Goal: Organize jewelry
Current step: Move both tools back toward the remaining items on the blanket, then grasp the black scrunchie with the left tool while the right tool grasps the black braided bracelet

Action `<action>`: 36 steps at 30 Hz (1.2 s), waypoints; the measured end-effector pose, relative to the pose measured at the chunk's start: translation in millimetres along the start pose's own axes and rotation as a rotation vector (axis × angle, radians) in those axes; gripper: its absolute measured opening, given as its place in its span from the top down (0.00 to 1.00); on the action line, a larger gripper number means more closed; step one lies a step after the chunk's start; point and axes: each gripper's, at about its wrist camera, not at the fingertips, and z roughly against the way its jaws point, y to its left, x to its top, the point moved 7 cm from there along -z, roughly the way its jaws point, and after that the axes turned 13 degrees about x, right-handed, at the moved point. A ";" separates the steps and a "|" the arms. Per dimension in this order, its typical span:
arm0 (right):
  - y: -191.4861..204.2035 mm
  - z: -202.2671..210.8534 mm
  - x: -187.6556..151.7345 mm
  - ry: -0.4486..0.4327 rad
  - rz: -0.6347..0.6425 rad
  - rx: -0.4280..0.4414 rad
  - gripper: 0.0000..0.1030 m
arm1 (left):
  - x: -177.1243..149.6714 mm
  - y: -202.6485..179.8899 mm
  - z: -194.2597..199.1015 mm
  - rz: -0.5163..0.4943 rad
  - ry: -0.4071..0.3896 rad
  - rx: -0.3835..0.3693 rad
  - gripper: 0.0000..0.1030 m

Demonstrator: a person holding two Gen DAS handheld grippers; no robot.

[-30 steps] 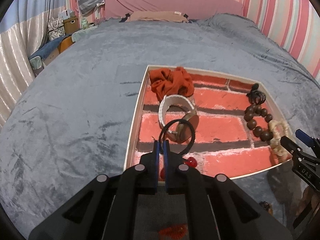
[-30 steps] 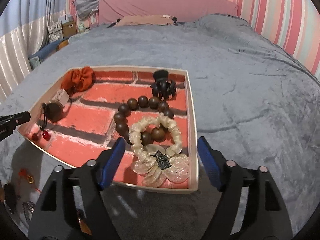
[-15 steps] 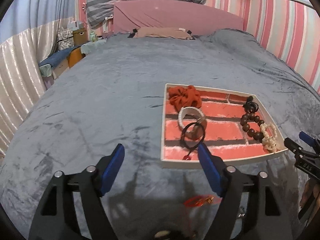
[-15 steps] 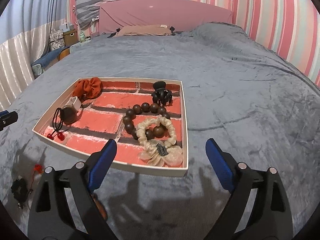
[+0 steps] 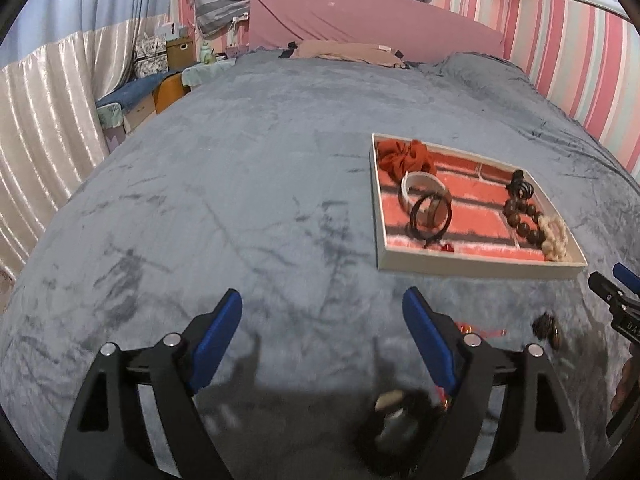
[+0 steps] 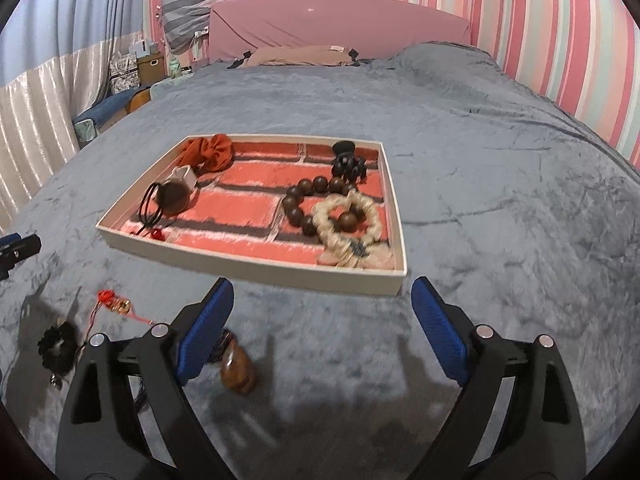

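A white-rimmed tray (image 5: 476,268) (image 6: 256,265) with a brick-print floor lies on the grey bed. In it are an orange scrunchie (image 6: 210,151), a white bracelet (image 5: 422,184), a black hair tie with red beads (image 5: 431,216) (image 6: 154,204), a black claw clip (image 6: 349,166), brown beads (image 6: 304,204) and a cream scrunchie (image 6: 346,224). My left gripper (image 5: 322,334) is open and empty, well back from the tray. My right gripper (image 6: 322,320) is open and empty, just before the tray's near rim. On the bed lie a red charm (image 6: 116,304), a black fuzzy piece (image 6: 58,347) and an amber pendant (image 6: 238,372).
The grey blanket (image 5: 240,200) covers the bed around the tray. A pink headboard (image 6: 340,24) and a pillow stand at the far end. Curtains and boxes (image 5: 176,48) are off the left edge. A striped wall runs along the right.
My left gripper opened, left the black hair tie in the tray, and pulled back and left. My right gripper drew back from the tray, still open.
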 end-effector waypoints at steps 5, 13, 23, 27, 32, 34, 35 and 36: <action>20.5 9.1 -16.3 0.001 0.006 0.010 0.14 | -24.6 7.1 7.8 0.001 0.011 0.000 0.21; 57.3 8.9 -51.5 0.033 0.001 0.024 0.14 | -56.3 7.0 14.6 -0.005 0.037 -0.017 0.21; 85.3 0.2 -68.1 0.064 -0.013 0.030 0.14 | -81.1 -2.9 13.8 -0.036 0.053 -0.021 0.21; 85.3 -3.4 -72.0 0.076 -0.034 0.019 0.14 | -86.5 -4.5 6.2 -0.057 0.065 -0.015 0.21; 89.6 -7.5 -73.9 0.084 -0.051 0.025 0.14 | -90.1 -6.0 -5.2 -0.060 0.096 -0.033 0.21; 94.2 -13.0 -75.9 0.098 -0.039 0.021 0.14 | -91.2 -7.1 -8.4 -0.071 0.098 -0.029 0.22; 95.4 -16.5 -78.0 0.108 -0.035 0.014 0.14 | -91.2 -8.0 -9.5 -0.079 0.097 -0.028 0.22; 96.1 -20.0 -79.8 0.120 -0.032 0.007 0.16 | -91.3 -8.4 -10.3 -0.085 0.093 -0.029 0.24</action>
